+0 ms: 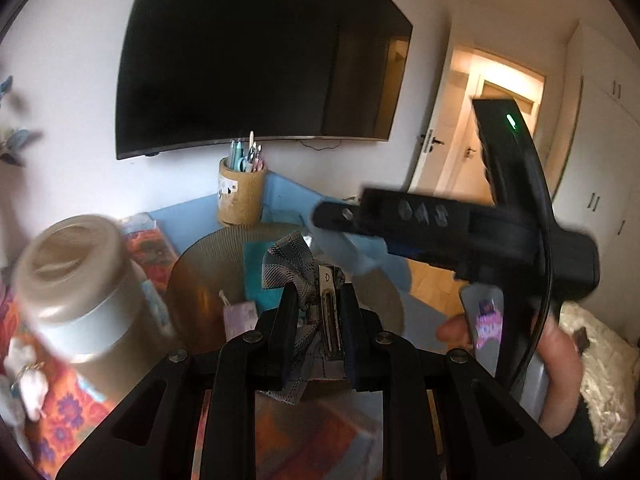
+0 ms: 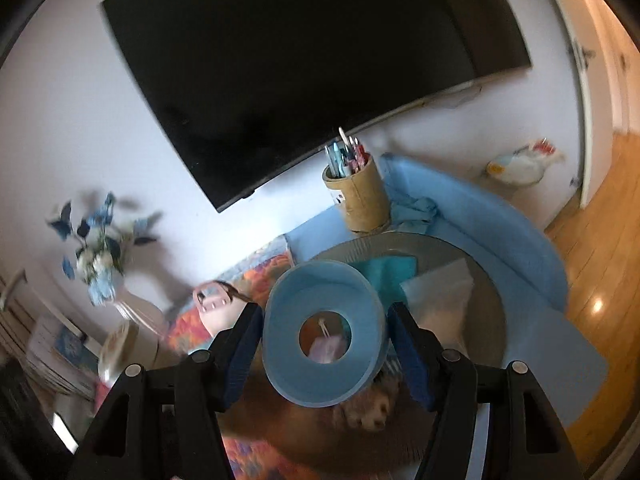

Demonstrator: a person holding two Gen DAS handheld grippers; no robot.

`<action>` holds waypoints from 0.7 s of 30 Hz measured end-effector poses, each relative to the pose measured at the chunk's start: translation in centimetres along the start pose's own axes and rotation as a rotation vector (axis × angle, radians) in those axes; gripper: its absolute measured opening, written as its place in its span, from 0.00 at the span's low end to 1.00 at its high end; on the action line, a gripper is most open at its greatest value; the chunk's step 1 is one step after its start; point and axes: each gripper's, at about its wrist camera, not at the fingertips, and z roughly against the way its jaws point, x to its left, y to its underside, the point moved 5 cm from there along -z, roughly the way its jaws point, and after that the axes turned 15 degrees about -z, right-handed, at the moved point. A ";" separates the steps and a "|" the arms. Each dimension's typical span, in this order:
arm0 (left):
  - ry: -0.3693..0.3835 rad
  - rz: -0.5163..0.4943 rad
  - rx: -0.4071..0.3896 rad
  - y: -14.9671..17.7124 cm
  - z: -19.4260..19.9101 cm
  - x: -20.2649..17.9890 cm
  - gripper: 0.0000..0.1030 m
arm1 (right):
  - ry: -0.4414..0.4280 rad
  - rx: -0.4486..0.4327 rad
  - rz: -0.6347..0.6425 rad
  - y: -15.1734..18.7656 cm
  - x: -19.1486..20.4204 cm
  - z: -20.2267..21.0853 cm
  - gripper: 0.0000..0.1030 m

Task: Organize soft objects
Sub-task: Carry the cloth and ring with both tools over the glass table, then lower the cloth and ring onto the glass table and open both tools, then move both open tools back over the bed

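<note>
Fingers (image 1: 289, 312) of the left gripper (image 1: 318, 320) are pinched fully together on a grey patterned hair bow (image 1: 289, 258) with a metal clip, held up above the round mat (image 1: 212, 264); the right gripper (image 2: 324, 344) holds a light blue ring-shaped soft object (image 2: 324, 304) between half-spread jaws, pads touching its sides (the grip looks light, and the frames are blurred). My judgement is that both pieces are in transit toward a resting place, so the sound approach is to keep each grip steady, lower slowly, and release only once the item sits on the mat or the blue table (image 2: 520, 232). That surface is crowded: a pen holder (image 2: 362, 196) by the wall, a teal cloth (image 2: 384, 268), a clear bag (image 2: 440, 292). Behind hang a dark television (image 2: 304, 60) and, to the left, a vase of blue flowers (image 2: 98, 240)
</note>
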 end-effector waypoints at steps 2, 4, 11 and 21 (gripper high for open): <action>-0.030 -0.013 0.007 -0.1 -1.4 -0.1 0.19 | -0.014 0.044 -0.018 -1.2 -0.2 -1.5 0.64; -0.046 -0.028 0.006 0.0 -2.5 -0.3 0.21 | -0.013 0.072 -0.021 -2.2 -0.4 -3.1 0.66; -0.061 -0.002 -0.018 1.1 -3.7 -0.2 0.75 | -0.005 0.103 -0.029 -2.9 -1.8 -4.5 0.73; 0.051 -0.157 -0.014 2.5 1.2 -4.3 0.75 | -0.092 0.049 -0.003 0.3 -2.4 1.9 0.74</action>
